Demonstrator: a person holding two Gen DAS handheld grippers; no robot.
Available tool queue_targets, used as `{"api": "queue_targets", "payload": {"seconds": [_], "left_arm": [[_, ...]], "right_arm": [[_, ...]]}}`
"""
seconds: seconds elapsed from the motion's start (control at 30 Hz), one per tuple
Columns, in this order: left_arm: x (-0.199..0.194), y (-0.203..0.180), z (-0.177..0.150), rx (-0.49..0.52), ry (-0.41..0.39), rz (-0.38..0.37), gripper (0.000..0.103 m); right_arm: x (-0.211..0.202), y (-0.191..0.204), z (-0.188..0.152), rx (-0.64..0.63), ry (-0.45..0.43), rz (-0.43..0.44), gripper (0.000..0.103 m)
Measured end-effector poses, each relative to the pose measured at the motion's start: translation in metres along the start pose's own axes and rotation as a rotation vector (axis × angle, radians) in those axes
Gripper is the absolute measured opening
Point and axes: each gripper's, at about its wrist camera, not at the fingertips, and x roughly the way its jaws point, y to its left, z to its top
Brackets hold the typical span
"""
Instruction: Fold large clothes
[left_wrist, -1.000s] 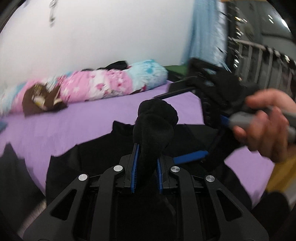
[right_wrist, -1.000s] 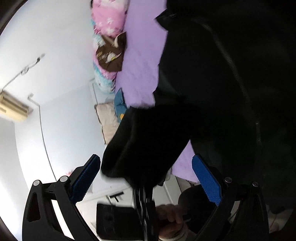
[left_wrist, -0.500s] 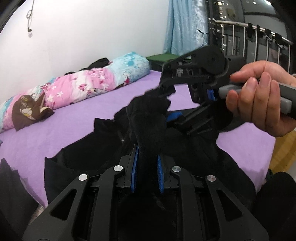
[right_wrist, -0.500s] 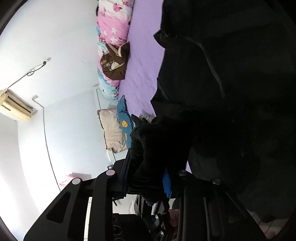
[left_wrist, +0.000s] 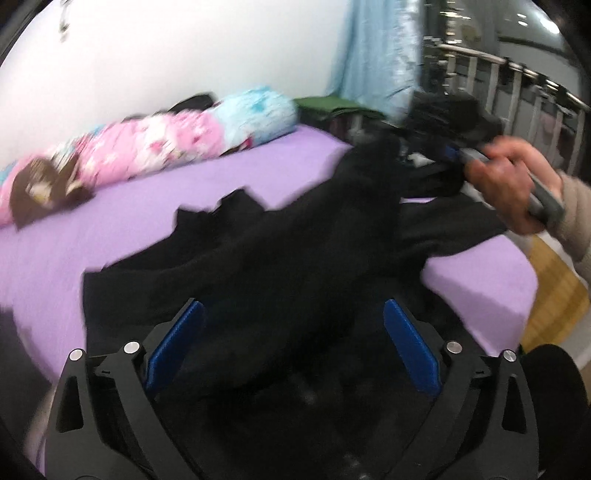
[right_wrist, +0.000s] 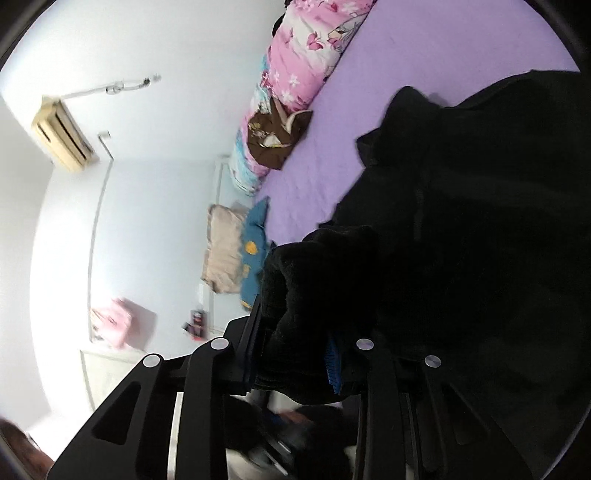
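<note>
Our left gripper (left_wrist: 291, 343) had its jaws opening wide, blue pads well apart and pressing on nothing, though the black garment (left_wrist: 295, 240) lay under and between them. Our right gripper (right_wrist: 295, 350) had its jaws narrow, clamped on a thick bunch of that same black cloth, and in the left wrist view it showed at the far right, carried by our right hand (left_wrist: 513, 188) with the cloth strung from it.

The garment sprawled across the near part of the purple bed (left_wrist: 129, 229), rumpled, with one edge lifted toward the right. Farther off, a pink and blue rolled quilt (left_wrist: 184, 140) lay along the wall.

We judged the fold barely started: no neat crease showed, one end was only gathered, and the spreading, folding and squaring were all left to do.
</note>
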Motion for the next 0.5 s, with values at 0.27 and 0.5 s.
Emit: {"api": "queue_targets", "payload": {"seconds": [0.27, 0.5], "left_arm": [[0.046, 0.055, -0.068, 0.032, 0.219, 0.219, 0.095], [0.072, 0.043, -0.136, 0.516, 0.275, 0.585, 0.096]], "right_arm": [[-0.003, -0.092, -0.005, 0.104, -0.071, 0.063, 0.029], [-0.003, -0.057, -0.002, 0.006, -0.067, 0.130, 0.030]]}}
